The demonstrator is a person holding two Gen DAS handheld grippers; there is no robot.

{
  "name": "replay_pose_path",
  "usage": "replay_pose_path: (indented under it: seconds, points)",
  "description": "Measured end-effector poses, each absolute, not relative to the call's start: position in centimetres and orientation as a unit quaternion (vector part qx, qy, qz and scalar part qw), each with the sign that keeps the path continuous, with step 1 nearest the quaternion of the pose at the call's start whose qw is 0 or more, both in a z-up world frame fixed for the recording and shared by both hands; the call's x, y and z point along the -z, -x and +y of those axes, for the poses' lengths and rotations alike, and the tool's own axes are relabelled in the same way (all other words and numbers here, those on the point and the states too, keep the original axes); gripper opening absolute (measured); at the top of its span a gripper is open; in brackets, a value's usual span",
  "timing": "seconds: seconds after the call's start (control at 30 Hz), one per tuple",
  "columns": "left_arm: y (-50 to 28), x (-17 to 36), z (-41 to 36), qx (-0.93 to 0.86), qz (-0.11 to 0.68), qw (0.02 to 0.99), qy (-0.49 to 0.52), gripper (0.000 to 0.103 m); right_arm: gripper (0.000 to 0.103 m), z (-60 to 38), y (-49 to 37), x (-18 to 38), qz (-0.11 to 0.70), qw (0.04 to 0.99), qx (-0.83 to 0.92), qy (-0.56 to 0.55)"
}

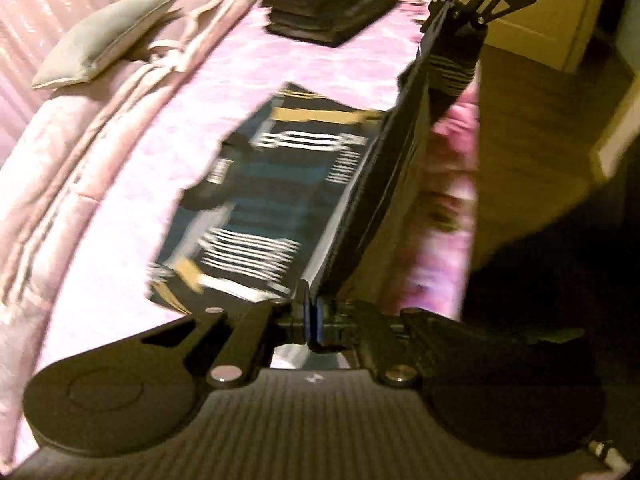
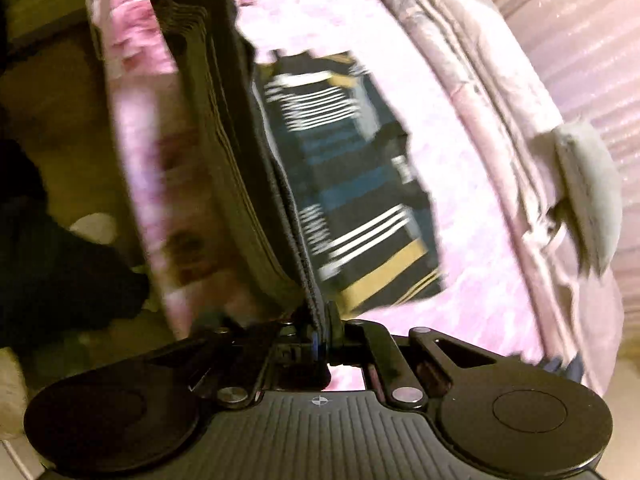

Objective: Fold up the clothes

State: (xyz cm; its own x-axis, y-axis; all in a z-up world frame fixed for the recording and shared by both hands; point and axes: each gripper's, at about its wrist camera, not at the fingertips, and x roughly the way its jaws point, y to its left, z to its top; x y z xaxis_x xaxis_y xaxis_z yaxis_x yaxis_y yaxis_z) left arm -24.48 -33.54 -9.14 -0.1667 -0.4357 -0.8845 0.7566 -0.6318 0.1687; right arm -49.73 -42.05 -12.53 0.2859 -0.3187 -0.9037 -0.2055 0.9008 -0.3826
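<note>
A dark striped garment [image 1: 276, 200] with white, blue and tan bands lies partly on the pink bedspread [image 1: 168, 144]. Its near edge [image 1: 384, 168] is lifted taut between both grippers. My left gripper [image 1: 314, 312] is shut on one end of that edge. The right gripper [image 1: 460, 4] shows at the top right, clamped on the other end. In the right wrist view my right gripper [image 2: 322, 328] is shut on the garment's edge [image 2: 280, 184], and the striped body [image 2: 352, 184] lies beyond on the bedspread [image 2: 460, 220].
A stack of folded dark clothes [image 1: 328, 0] sits at the far end of the bed. A grey pillow [image 1: 104, 36] rests on the bunched pink duvet [image 1: 60, 168], also seen in the right wrist view [image 2: 588, 184]. Wooden floor [image 1: 532, 128] lies beside the bed.
</note>
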Motion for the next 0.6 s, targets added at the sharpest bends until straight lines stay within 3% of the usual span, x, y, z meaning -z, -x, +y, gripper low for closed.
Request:
replay_pose_path:
  seconds: [0.17, 0.33, 0.53, 0.6]
  points:
    - [21.7, 12.4, -41.6, 0.726, 0.191, 0.410, -0.519, 0.002, 0.002, -53.8, 44.1, 14.0, 0.590, 0.782, 0.019, 0.200]
    - [19.2, 16.4, -48.5, 0.702, 0.229, 0.419, -0.529, 0.002, 0.002, -63.5, 39.4, 19.3, 0.602, 0.784, 0.000, 0.149]
    - [16.2, 21.2, -56.8, 0.672, 0.273, 0.428, -0.539, 0.002, 0.002, -70.0, 36.6, 25.1, 0.611, 0.784, -0.016, 0.104]
    - [15.1, 22.8, -59.6, 0.661, 0.288, 0.430, -0.542, 0.006, 0.002, -71.2, 36.5, 26.1, 0.615, 0.785, -0.007, 0.077]
